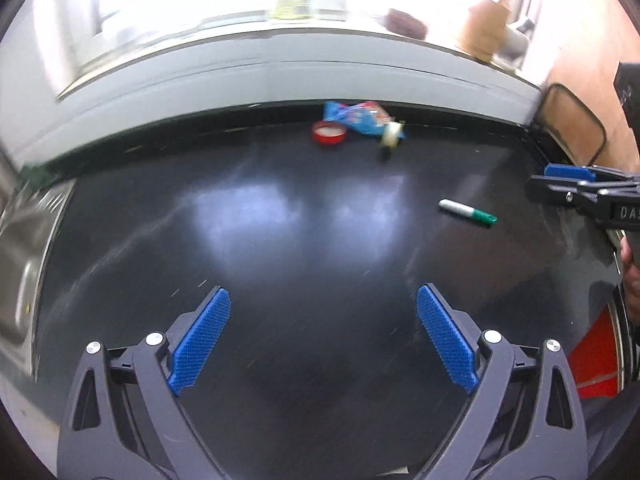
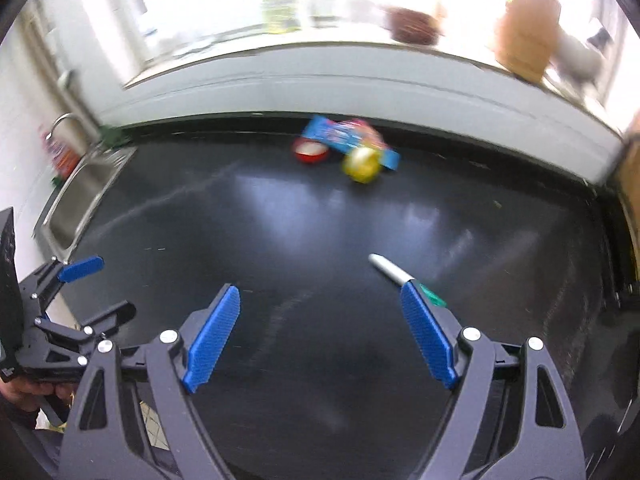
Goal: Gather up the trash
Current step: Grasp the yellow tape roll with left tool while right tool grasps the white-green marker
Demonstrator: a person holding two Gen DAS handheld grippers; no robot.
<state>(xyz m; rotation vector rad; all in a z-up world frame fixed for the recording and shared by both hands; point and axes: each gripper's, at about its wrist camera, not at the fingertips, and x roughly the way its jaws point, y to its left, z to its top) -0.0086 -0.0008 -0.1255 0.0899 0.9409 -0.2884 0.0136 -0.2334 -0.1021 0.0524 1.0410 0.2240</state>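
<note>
I have both tools hovering over the dark glossy surface with nothing in either: the left tool is spread wide and empty, and the right tool is spread just as wide, also empty. The trash sits in a cluster at the far edge against the pale wall: a blue and pink crinkled snack wrapper, a small red-rimmed round lid touching its left end, and a yellowish roll-shaped item just in front of the wrapper's right end; blur stops me from saying what that last one is. All three lie well ahead of both tools, roughly straight in front of each. Much nearer is a white marker with a green cap, lying flat, its long axis running diagonally with the white end away from me and the capped end to the right. It lies just beside my right tool's right-hand finger, which hides part of it, and far to the right of my left tool. I judge the right tool clearly nearer the marker, if it counts as trash; for the cluster, neither has much advantage.
</note>
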